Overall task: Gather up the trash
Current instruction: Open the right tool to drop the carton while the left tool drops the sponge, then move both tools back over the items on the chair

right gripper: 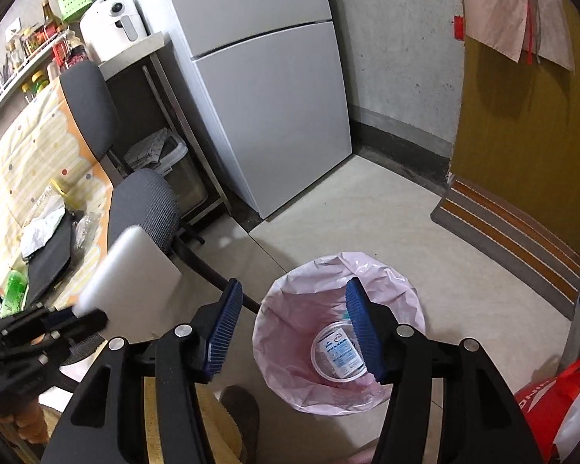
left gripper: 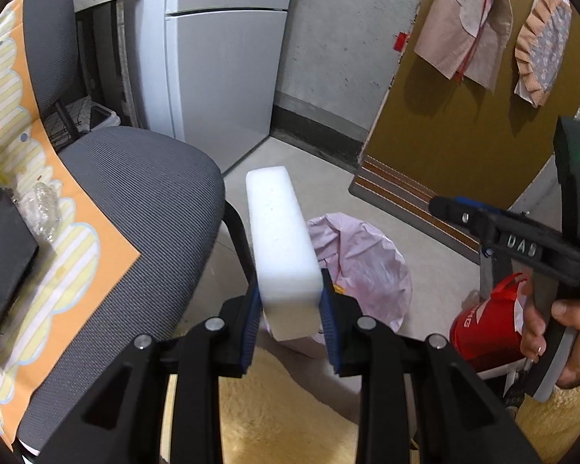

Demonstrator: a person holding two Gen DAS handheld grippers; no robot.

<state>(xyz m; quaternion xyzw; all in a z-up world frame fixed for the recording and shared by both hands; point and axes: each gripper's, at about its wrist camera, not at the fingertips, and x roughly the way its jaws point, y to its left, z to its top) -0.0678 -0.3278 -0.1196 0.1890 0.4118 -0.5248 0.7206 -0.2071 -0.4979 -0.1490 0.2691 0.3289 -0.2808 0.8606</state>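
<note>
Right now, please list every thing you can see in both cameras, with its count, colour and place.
foam block: one, white, clamped in the left gripper, above the floor near the bin
trash bin: one, pink liner, on the floor
plastic lid: one, clear with a blue label, inside the bin
office chair: one, grey, beside the table
fridge: one, grey-white, by the wall
doormat: one, striped, at the door
red bag: one, on the right
left gripper: shut on the foam
right gripper: open, over the bin

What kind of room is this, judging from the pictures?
Most likely a small home kitchen: a fridge stands by the wall, bottles sit on a shelf, and a lined trash bin stands on the floor.
</note>
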